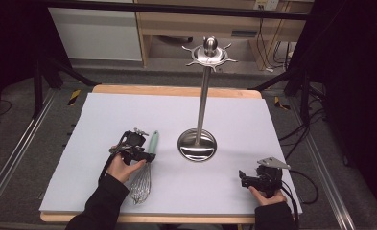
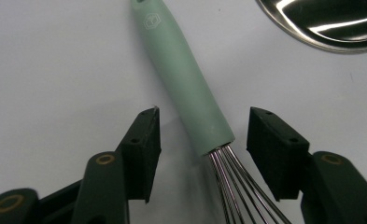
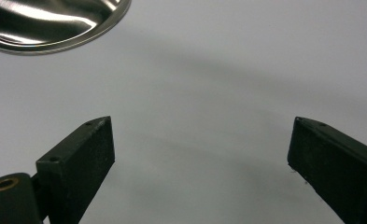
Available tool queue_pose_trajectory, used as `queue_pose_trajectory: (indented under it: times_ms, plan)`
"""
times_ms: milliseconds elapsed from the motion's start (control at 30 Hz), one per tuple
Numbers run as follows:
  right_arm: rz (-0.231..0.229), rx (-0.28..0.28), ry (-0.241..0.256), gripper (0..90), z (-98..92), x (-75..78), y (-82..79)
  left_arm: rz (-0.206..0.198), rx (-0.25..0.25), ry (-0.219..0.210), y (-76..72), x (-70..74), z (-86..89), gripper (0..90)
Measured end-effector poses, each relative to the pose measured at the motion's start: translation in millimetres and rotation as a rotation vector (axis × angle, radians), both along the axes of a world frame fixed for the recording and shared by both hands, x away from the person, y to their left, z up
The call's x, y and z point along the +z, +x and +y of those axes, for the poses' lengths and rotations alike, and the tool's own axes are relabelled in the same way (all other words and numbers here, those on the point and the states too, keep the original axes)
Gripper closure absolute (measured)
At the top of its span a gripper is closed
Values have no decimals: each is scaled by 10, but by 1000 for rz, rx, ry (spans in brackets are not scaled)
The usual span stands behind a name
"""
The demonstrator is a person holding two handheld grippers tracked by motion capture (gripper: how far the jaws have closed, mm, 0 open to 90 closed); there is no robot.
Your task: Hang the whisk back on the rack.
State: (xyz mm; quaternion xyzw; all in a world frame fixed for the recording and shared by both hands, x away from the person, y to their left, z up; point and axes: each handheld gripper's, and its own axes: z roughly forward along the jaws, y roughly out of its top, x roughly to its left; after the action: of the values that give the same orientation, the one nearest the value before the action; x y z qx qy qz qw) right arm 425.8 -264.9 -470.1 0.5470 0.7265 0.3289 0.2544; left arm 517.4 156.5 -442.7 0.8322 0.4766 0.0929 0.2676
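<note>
Black jaws of the left tool (image 2: 202,135) stand apart on either side of the whisk (image 2: 190,88), bracketing the lower end of its mint-green handle just where the wires begin; neither pad looks to be touching it yet. From the high view the whisk (image 1: 147,167) lies flat on the white worktop (image 1: 104,115), just left of the stand (image 1: 197,144), handle pointing away from the person and wire head toward them. That steel stand has a round mirror-bright base, a tall post and a crown of hooks on top. The right tool (image 1: 246,180) rests well to the right of the stand's base, jaws wide apart and holding nothing.

My judgement is that the grip point is the risk. Closing this low on the handle could let the pads ride onto the wires, which are springy and slick, so the whisk might twist or slip out on lifting. A tapered, smooth handle may also squirt forward under pressure and strike the stand's base.
</note>
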Motion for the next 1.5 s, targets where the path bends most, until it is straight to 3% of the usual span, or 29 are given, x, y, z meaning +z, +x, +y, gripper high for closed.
queue_pose_trajectory:
  times_ms: [300, 600, 967, 1133, 1233, 1400, 1500]
  plan:
    - [-1, 0, 0, 77, 2, 2, 0, 55, 8, 17, 50, -89, -54, 573]
    - [-5, 5, -1, 78, 1, 3, 3, 85, 38, 13, 78, -99, -74, 620]
    - [-10, 4, -2, 79, 0, 4, 4, 80, -6, 62, -10, -56, -92, 670]
    - [-5, 6, 2, 79, 5, 3, 4, 89, -25, 69, -14, -65, -90, 671]
    - [-3, 6, 4, 79, 8, 3, 3, 71, -46, 86, -22, -58, -104, 653]
    - [-4, 7, -1, 79, 4, 4, 2, 49, -61, 69, -25, 50, -111, 542]
    - [0, 7, 5, 79, 9, 3, 0, 62, -60, 79, 1, 87, -146, 512]
